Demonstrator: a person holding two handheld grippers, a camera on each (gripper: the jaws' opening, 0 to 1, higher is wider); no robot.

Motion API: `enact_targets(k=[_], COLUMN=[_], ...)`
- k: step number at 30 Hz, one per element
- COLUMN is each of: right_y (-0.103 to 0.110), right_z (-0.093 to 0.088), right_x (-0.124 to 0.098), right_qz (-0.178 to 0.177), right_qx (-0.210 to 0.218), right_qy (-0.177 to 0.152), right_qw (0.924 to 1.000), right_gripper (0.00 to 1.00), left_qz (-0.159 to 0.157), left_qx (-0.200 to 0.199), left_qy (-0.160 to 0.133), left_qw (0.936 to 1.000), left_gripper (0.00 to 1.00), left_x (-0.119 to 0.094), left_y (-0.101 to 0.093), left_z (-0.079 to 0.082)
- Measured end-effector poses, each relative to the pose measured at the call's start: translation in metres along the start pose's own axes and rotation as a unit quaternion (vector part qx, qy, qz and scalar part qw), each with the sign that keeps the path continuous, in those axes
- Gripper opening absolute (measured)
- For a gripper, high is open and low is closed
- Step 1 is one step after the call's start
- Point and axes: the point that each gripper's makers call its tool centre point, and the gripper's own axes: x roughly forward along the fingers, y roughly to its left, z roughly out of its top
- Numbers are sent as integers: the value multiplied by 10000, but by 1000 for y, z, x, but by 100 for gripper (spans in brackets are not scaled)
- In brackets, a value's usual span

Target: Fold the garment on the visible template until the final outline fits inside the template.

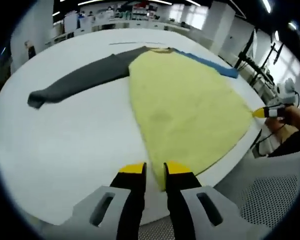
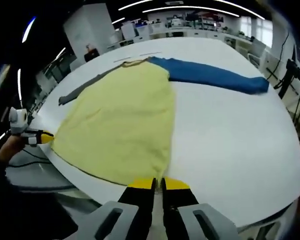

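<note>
both hem corners pinched, fold not yet made

the garment (image 1: 185, 100) lies flat on the white worktop (image 1: 65, 145), yellow body toward the person, grey sleeve (image 1: 80, 80) and blue sleeve (image 2: 215, 75) spread out. the left gripper (image 1: 155, 170) and the right gripper (image 2: 157, 183) each stand narrow, jaws on a hem corner. if one corner slips while lifting, the fold could go crooked or the cloth could slide off the edge. no template line and no readable writing can be seen.
</note>
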Motion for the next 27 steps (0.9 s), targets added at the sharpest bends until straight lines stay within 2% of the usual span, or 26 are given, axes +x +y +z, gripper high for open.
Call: enact_targets(k=[3, 5, 9, 15, 16, 19, 24, 27], right_y=[1, 1, -1, -10, -14, -24, -45, -61], right_z=[6, 12, 20, 36, 41, 53, 72, 85], right_x=[-3, -4, -6, -11, -13, -17, -19, -19], right_qz=[9, 29, 65, 78, 48, -46, -77, -195], right_qx=[-36, -86, -28, 67, 41, -76, -10, -107], right_qy=[-118, -265, -459, -695, -748, -872, -1013, -1163], right_qw=[9999, 9996, 9989, 9975, 9972, 9962, 9948, 9930], right_gripper=[16, 21, 36, 47, 48, 53, 69, 75], left_qz=[-138, -194, -198, -168, -202, -214, -229, -198], left_qx=[-92, 32, 198, 462, 543, 627, 734, 751], left_qy=[-180, -370, -613, -821, -917, -972, -1043, -1060], left_qw=[9997, 9991, 9977, 9954, 9941, 9931, 9916, 9913], left_gripper=[22, 27, 44, 68, 70, 78, 88, 94], left_x=[-3, -6, -11, -14, -15, -16, -18, -18], left_y=[-2, -3, -3, -2, -3, -4, -5, -5], left_z=[5, 11, 20, 30, 33, 36, 41, 42])
